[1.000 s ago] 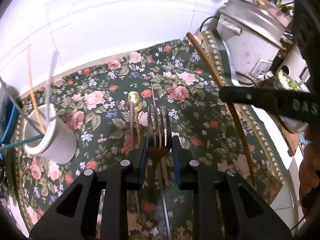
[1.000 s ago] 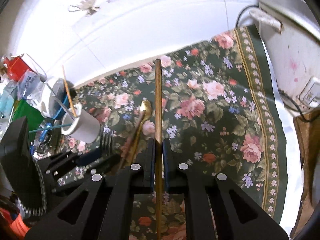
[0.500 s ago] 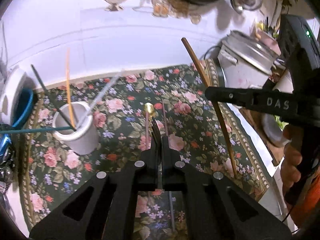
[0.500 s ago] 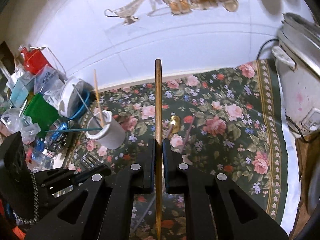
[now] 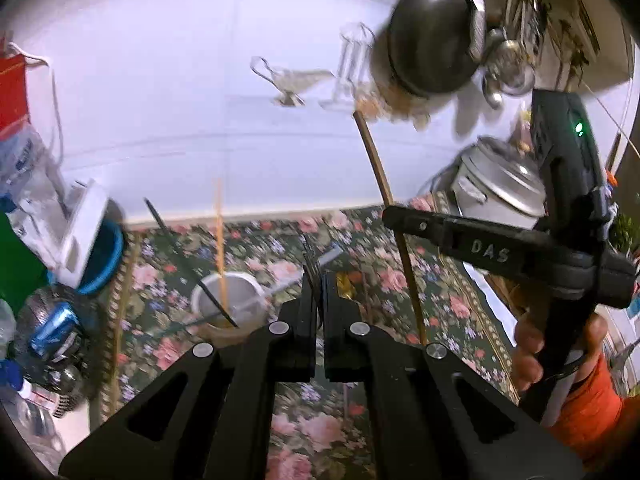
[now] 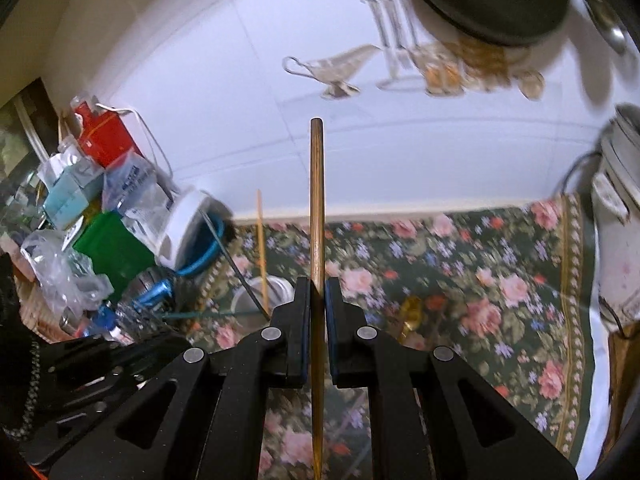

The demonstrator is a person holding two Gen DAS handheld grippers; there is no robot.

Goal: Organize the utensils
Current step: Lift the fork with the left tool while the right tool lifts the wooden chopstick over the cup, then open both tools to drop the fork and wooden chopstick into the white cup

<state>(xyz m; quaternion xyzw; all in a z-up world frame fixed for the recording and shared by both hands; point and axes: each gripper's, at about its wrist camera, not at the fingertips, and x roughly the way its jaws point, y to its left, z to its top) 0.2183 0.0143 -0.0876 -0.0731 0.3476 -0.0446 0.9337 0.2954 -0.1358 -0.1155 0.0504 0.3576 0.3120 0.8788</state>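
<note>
Left claw [image 5: 318, 280] clenched on a fork [image 5: 313, 258]; tines are seen edge-on, poking up past the fingertips, the handle hidden below the jaws. Right claw [image 6: 318, 286] clenched on a wooden chopstick [image 6: 317, 184], gripped partway along, the blunt end standing well clear above the jaws and the thin end running down between the claw arms. Both utensils are held in the air above the floral cloth [image 6: 500, 280] that covers the bench.

Handling, as judged: the fork is stiff metal, light, smooth and likely slippery; a grip across the neck or upper handle is suited, as the thin edge-on hold could let it pivot. The chopstick is stiff, very light, round in section and prone to roll or swing between flat pads; a hold near the middle keeps it steady for a tip-down drop.

Containers: a white cup [image 5: 228, 300] stands on the cloth, to the left in both views. An orange stick [image 5: 219, 240], a dark thin rod [image 5: 188, 264] and a pale utensil are already leaned in it. It is judged the likely target; its mouth is narrow and crowded.

A gold spoon [image 6: 412, 312] is left lying on the cloth, well apart from the cup.
</note>
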